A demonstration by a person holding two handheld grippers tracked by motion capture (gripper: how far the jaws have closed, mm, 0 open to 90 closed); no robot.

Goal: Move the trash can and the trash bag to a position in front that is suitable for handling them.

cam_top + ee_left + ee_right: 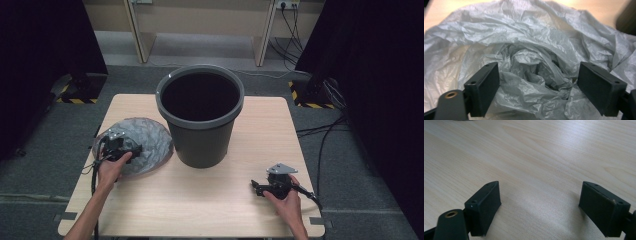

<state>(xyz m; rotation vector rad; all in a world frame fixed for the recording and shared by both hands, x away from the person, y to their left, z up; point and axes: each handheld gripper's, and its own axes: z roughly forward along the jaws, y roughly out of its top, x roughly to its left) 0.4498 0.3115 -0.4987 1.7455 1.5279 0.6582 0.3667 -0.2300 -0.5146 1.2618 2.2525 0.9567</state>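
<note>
Pale wooden surface (pixel 200 200) on grey carpet, black curtains either side. Left tongs (pixel 131 149) spread wide over the crumpled grey plastic bag (pixel 145 142), just beside the dark bin (pixel 200 117). Right tongs (pixel 256 188) spread, over bare wood.

Crumpled grey plastic bag (pixel 142 142) lying on table, touching dark bin.

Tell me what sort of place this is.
Probably a lab or recording studio: a lone wooden table on grey carpet, black curtains at both sides, hazard-taped stand bases and loose cables on the floor.
</note>
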